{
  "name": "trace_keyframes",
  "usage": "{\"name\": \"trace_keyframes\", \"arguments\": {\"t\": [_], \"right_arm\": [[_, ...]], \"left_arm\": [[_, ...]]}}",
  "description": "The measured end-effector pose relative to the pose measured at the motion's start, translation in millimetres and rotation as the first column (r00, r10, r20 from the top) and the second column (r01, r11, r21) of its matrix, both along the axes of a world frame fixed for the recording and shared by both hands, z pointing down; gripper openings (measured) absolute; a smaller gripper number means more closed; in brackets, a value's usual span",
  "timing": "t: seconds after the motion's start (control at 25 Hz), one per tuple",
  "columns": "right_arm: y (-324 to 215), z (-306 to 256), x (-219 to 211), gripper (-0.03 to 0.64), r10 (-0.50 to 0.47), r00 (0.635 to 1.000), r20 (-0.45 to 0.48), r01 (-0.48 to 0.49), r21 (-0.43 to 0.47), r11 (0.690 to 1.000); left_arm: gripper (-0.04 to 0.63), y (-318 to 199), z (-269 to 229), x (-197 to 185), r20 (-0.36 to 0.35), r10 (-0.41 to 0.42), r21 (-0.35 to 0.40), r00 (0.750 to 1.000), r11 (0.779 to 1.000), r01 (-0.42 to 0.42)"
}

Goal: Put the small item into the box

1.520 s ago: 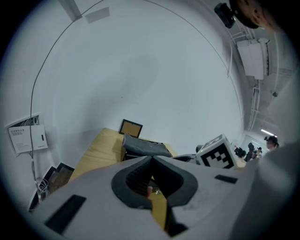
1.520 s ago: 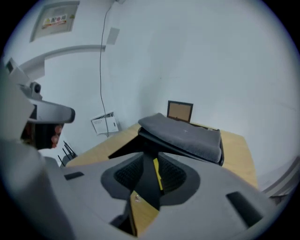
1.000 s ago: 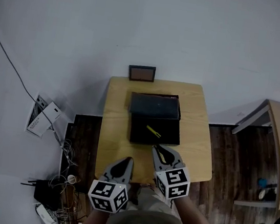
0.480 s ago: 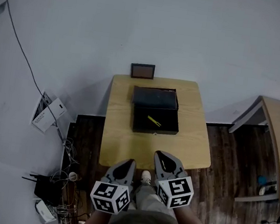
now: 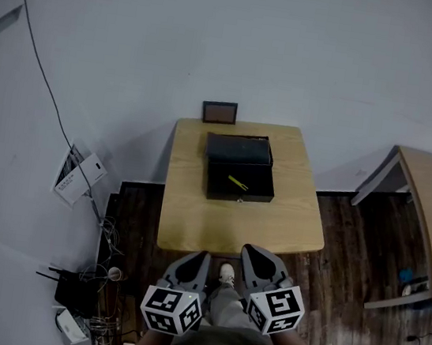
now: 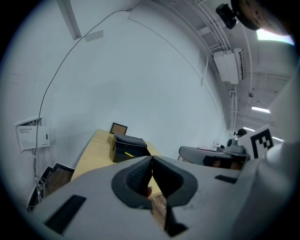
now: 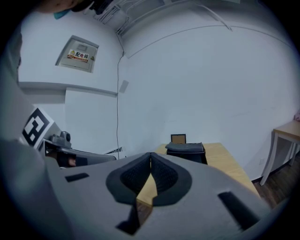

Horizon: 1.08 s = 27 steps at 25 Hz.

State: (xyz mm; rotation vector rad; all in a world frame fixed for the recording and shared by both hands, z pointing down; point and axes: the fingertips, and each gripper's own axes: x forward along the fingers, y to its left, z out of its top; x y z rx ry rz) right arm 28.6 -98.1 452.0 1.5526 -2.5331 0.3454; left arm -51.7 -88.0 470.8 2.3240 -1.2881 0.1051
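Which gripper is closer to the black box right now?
Right, narrowly. The right gripper sits just off the near edge of the table, right of the black box; the left gripper hangs slightly farther back, to its left.

Grippers, two: left gripper (image 5: 203, 255), right gripper (image 5: 247, 249). Box (image 5: 259, 185), one. Yellow item (image 5: 237, 182), one. Tables, two: near table (image 5: 232, 226), right table (image 5: 426, 207). Frame (image 5: 219, 112), one.

place: office or lab | signs: wall electrical panel (image 7: 78, 55), ceiling strip light (image 6: 260, 109), floor cables (image 5: 108, 237), wooden desk (image 5: 233, 220)
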Motion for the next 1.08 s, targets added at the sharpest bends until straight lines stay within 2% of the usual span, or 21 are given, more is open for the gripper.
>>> {"name": "trace_keyframes", "arguments": {"t": [1.08], "right_arm": [[7, -4, -12, 0.0, 0.0, 0.999, 0.046, 0.0, -0.015, 1.0]], "left_arm": [[0.003, 6, -5, -7, -0.013, 0.01, 0.014, 1.0, 1.0, -0.009]]}}
